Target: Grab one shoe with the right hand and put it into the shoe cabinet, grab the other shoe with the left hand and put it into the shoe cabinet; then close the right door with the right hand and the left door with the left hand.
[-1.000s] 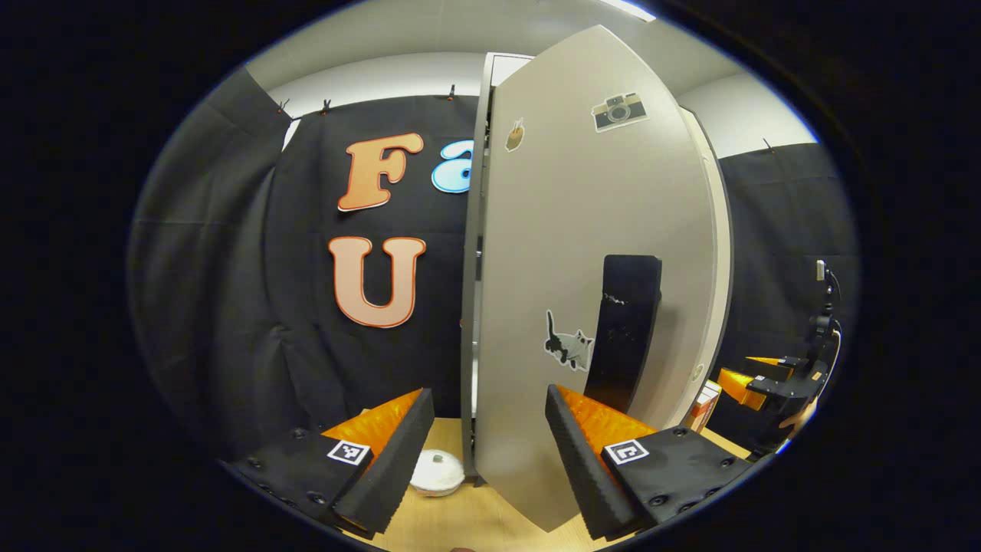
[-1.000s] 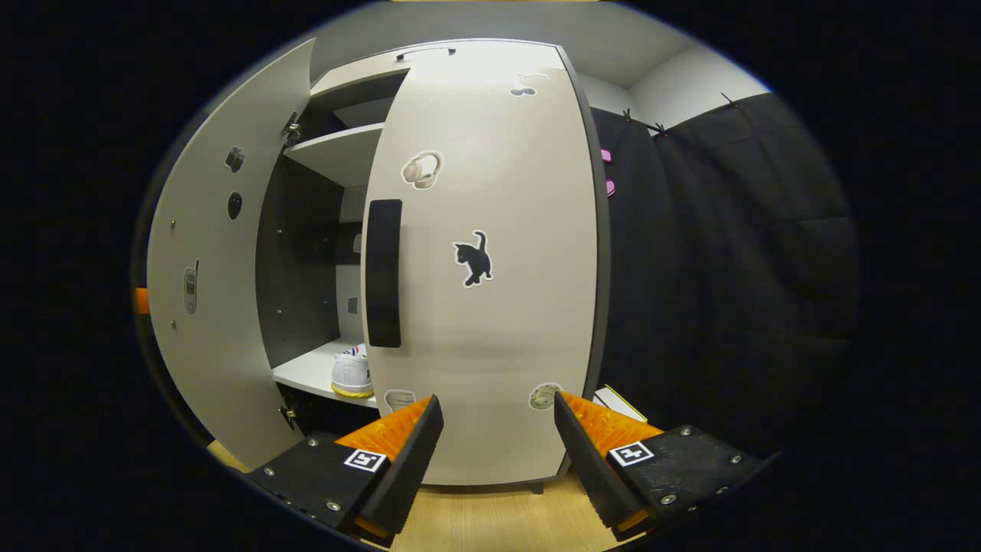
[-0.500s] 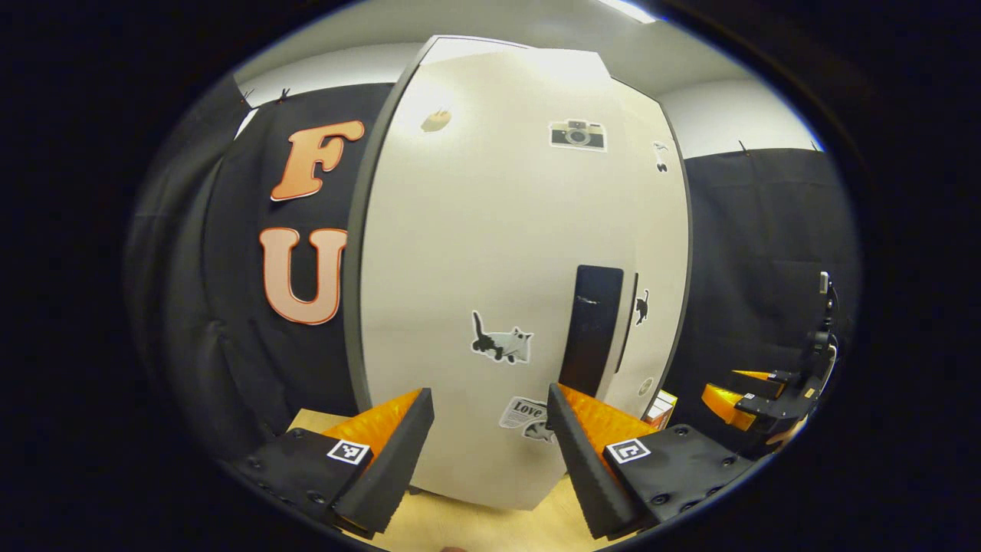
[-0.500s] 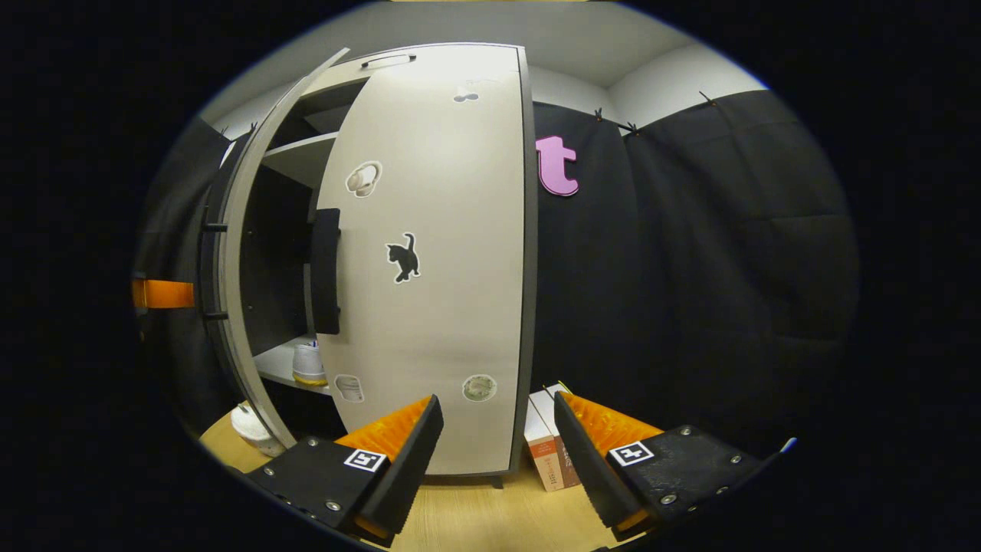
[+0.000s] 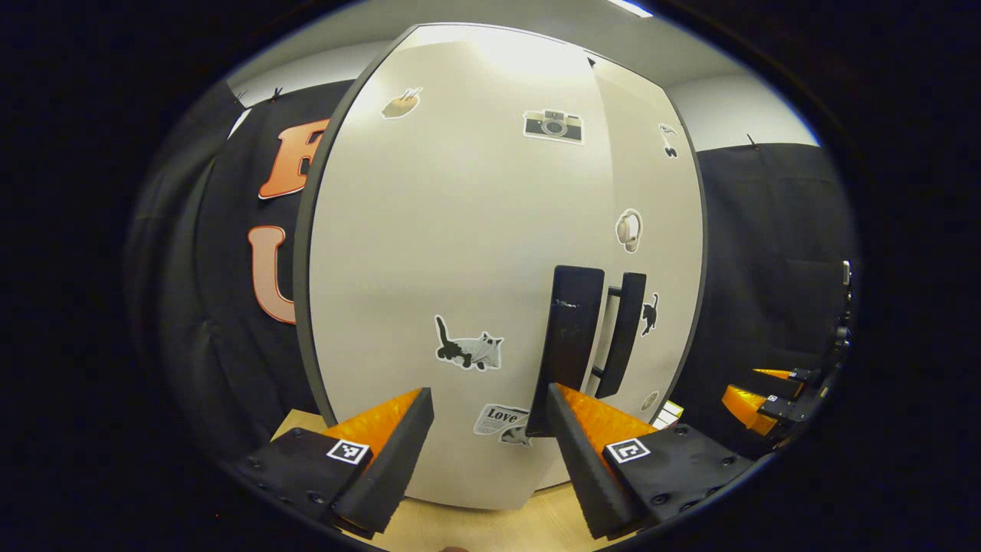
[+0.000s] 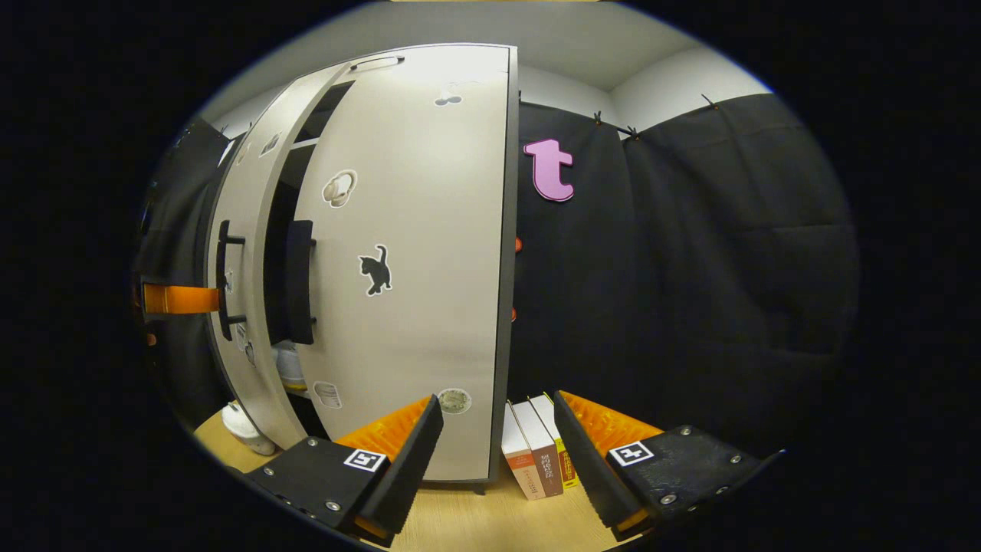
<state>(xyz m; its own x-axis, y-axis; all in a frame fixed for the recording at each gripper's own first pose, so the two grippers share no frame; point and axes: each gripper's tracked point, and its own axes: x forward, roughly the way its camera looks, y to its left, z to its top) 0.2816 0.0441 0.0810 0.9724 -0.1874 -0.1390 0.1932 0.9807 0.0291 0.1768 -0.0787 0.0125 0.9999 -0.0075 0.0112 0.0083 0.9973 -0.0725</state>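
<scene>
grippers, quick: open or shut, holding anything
Left gripper: open, holding nothing, fingers in front of the left door.
Right gripper: open, holding nothing, fingers facing the right door.

Two wedge-shaped fingers per gripper, ribbed on the inner faces. Left gripper (image 5: pixel 489 445): flat black plates behind the fingers, dotted with round screws, each carrying a small square black-and-white marker tag. Right gripper (image 6: pixel 497 452): same build, black plates, silver-headed screws, one square marker on each side of the gap.
</scene>
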